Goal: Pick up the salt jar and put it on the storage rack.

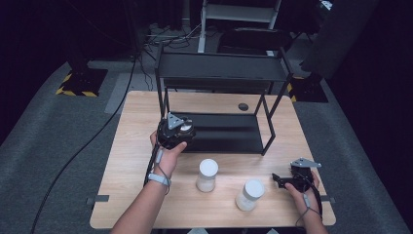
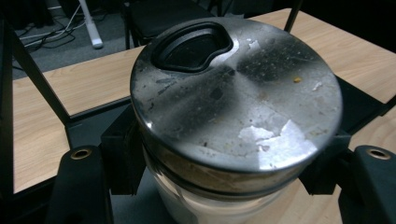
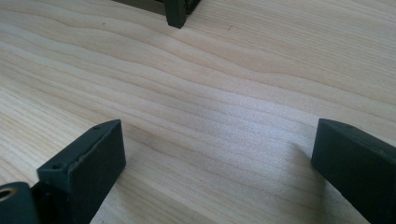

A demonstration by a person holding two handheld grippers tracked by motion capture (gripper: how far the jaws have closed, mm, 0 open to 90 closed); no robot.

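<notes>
Left gripper (image 1: 181, 130): jaws clamped on a jar (image 2: 233, 107) just under its metal lid, one pad on each side of the glass, a hold that keeps the jar upright. The jar hangs at the front-left corner of the black shelf rack (image 1: 221, 73), at about 10 o'clock on the table (image 1: 136, 161), probably bound for the rack's lower shelf (image 1: 229, 132).

Right gripper (image 1: 285, 181): jaws spread wide, nothing between them, parked low over bare wood at 4 o'clock, out of the way.

Two white-lidded jars wait in front: one (image 1: 207, 174) near 6 o'clock, the other (image 1: 250, 194) at 5 o'clock just beside the right gripper, likely next in line.
</notes>
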